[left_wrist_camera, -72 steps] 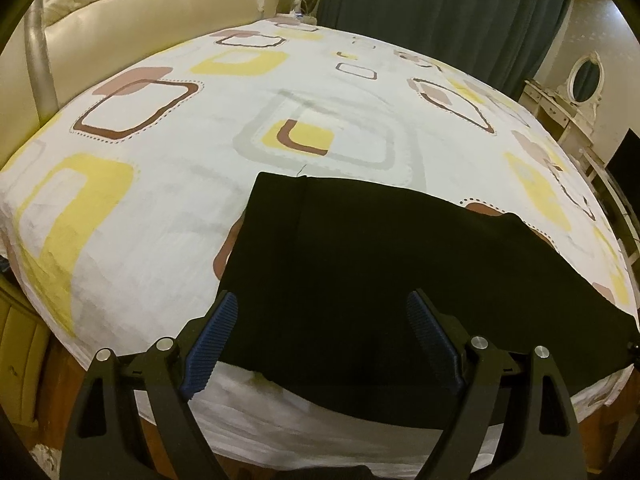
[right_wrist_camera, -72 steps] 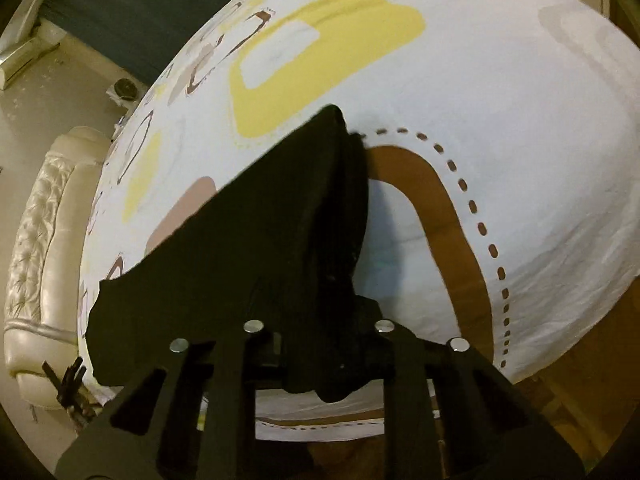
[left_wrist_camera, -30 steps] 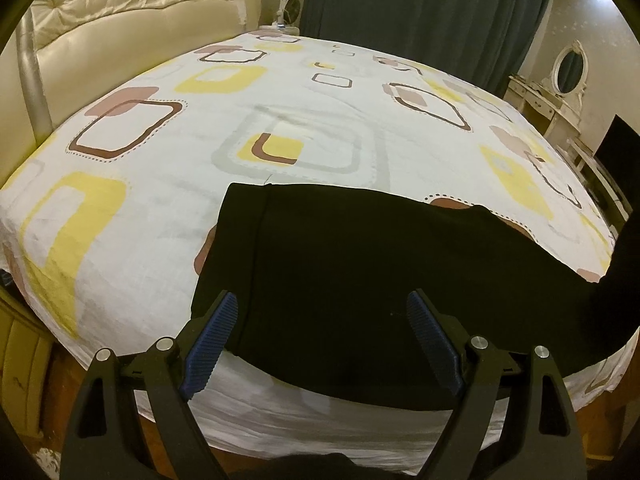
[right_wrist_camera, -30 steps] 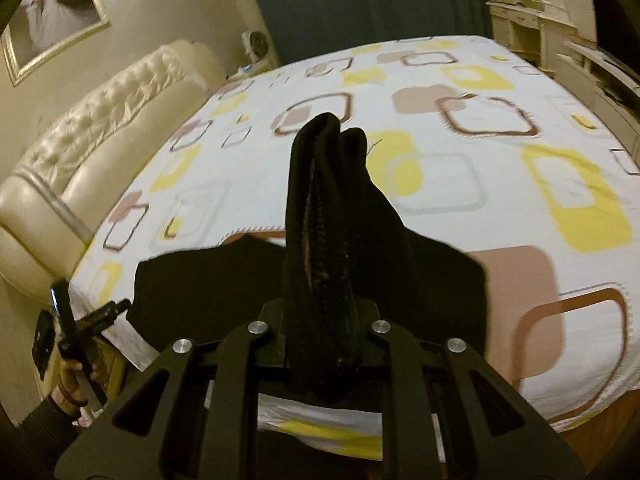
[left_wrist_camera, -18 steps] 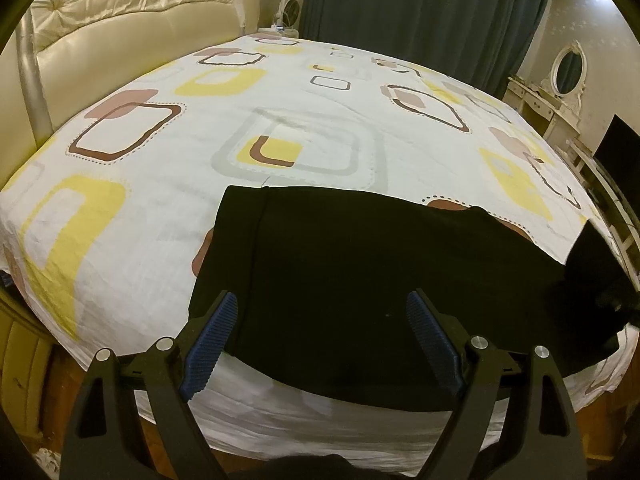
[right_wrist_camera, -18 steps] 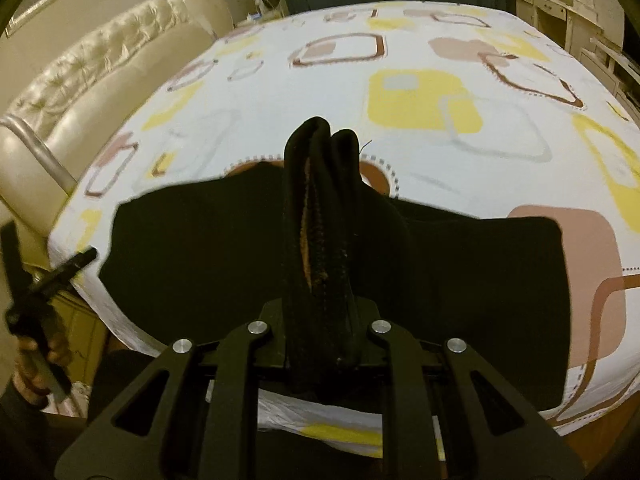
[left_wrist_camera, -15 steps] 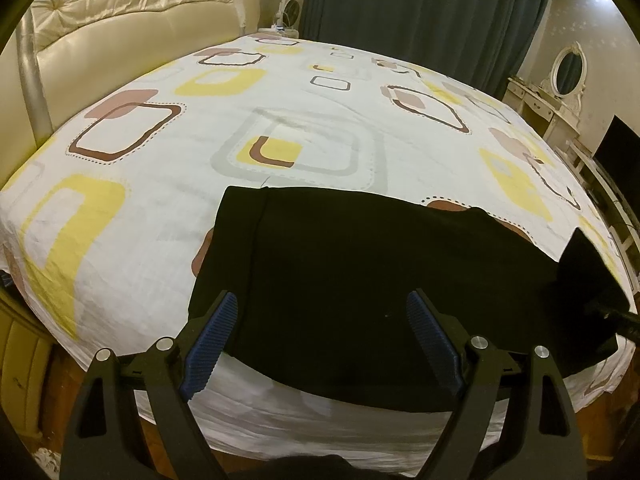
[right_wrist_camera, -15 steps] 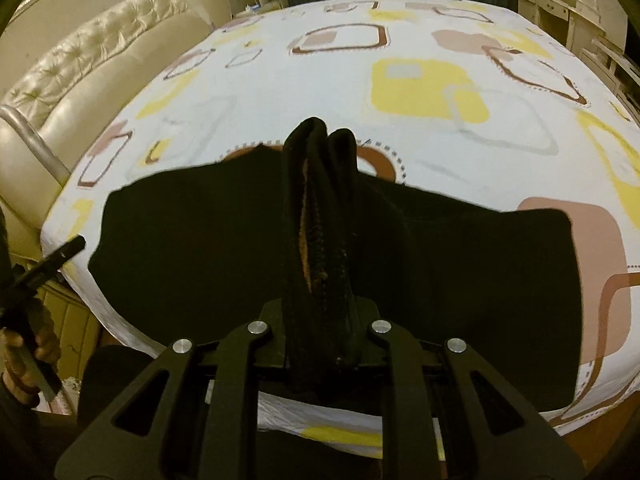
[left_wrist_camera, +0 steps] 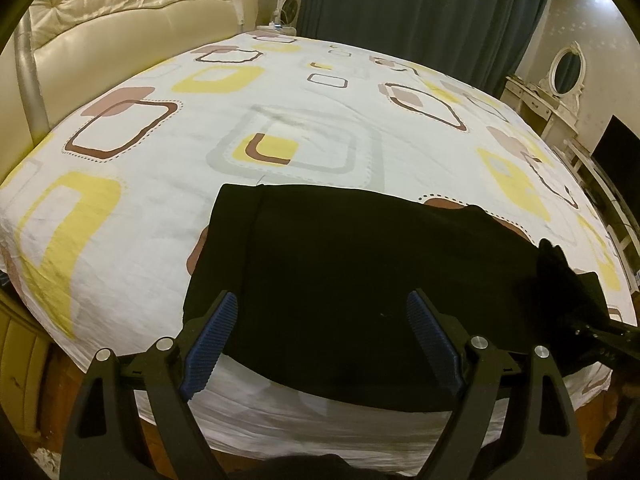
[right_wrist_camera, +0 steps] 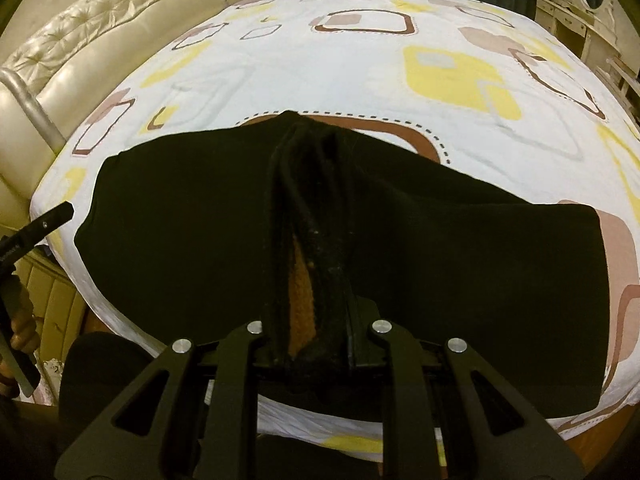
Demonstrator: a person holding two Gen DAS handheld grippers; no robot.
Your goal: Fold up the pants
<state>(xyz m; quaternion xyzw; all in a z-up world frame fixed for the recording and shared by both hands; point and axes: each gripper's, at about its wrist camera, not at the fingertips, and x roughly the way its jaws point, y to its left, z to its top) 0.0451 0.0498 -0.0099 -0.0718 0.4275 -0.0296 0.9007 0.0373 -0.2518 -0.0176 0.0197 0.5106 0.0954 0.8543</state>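
Black pants (left_wrist_camera: pixel 352 280) lie spread along the near edge of the bed. My left gripper (left_wrist_camera: pixel 320 320) is open and empty, hovering over their left part, blue pads (left_wrist_camera: pixel 208 332) apart. My right gripper (right_wrist_camera: pixel 310 312) is shut on a bunched end of the pants (right_wrist_camera: pixel 316 216), orange lining showing in the pinch, and holds it over the flat part of the pants (right_wrist_camera: pixel 180 216). The right gripper also shows at the right edge of the left wrist view (left_wrist_camera: pixel 576 308), with the lifted fabric.
The bed (left_wrist_camera: pixel 200 128) has a white sheet with yellow and brown squares. A cream tufted headboard (left_wrist_camera: pixel 100 20) stands at the left. Dark curtains (left_wrist_camera: pixel 420 12) and a white dressing table with mirror (left_wrist_camera: pixel 560 80) are at the back right.
My right gripper has carried the held pants end in over the spread pants, toward the left, and lower. The left gripper stayed open and nearly still.
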